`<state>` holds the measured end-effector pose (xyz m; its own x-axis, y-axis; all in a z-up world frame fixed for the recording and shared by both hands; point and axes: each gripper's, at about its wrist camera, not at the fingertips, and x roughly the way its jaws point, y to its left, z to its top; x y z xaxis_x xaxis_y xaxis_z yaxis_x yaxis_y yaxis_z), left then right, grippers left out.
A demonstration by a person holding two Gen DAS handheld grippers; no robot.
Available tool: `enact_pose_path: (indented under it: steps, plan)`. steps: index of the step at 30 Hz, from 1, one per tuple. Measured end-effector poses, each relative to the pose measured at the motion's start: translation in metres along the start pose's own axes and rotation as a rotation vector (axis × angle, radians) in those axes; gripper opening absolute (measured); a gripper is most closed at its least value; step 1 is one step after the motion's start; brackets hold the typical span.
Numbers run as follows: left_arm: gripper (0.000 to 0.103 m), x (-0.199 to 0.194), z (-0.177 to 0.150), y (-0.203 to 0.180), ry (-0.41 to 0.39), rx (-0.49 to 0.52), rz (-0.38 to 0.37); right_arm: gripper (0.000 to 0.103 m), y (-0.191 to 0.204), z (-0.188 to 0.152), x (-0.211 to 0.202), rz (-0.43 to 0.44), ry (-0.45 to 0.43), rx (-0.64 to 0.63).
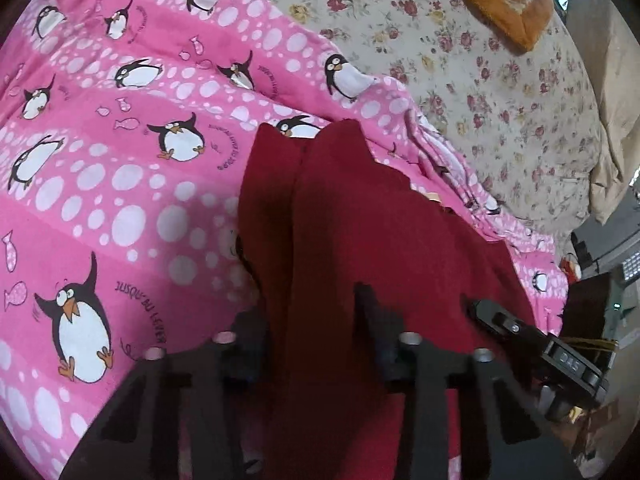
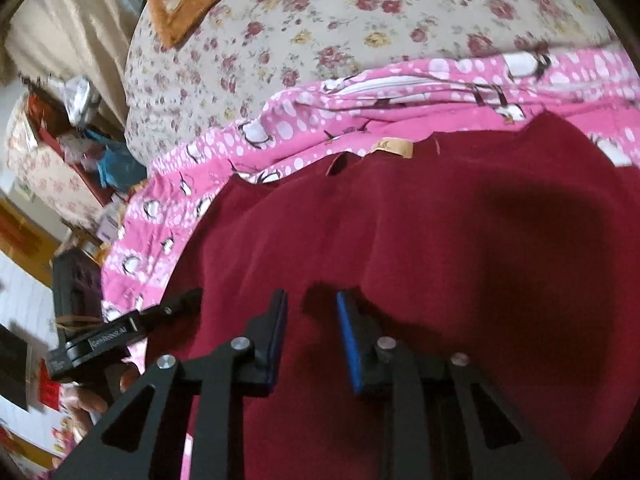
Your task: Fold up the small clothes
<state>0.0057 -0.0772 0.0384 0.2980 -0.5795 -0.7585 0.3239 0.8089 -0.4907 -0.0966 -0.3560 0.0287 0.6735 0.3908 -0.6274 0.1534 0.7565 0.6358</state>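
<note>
Already the left gripper (image 1: 316, 320) pinches the red garment (image 1: 360, 220), but the right gripper (image 2: 312, 320) gapes, so the fold may skew.

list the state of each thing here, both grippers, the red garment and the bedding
left gripper: fingers apart, a raised fold of the garment between them; whether they pinch it cannot be told
right gripper: open, over the garment, gripping nothing
red garment: spread on the sheet, bunched at one edge, tan label showing
penguin sheet: wrinkled, under the garment
floral cover: lying behind the sheet
</note>
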Motion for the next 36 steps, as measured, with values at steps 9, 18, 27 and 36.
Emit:
enact_pose_path:
  steps: [9, 18, 27, 36]
  plan:
    - [0.003, -0.044, 0.000, -0.056, -0.089, 0.065, -0.119, 0.026, -0.009, 0.002, -0.003, 0.030, -0.006, 0.084]
    - [0.002, -0.034, -0.003, -0.155, -0.070, 0.239, -0.157, 0.033, -0.031, 0.003, -0.031, 0.015, -0.034, 0.251]
    - [0.001, 0.023, -0.042, -0.203, 0.038, 0.329, -0.127, 0.040, -0.101, -0.009, -0.071, 0.193, -0.136, 0.542]
    - [0.004, 0.008, -0.052, -0.197, 0.081, 0.350, -0.189, 0.040, -0.105, -0.013, -0.072, 0.247, -0.178, 0.592]
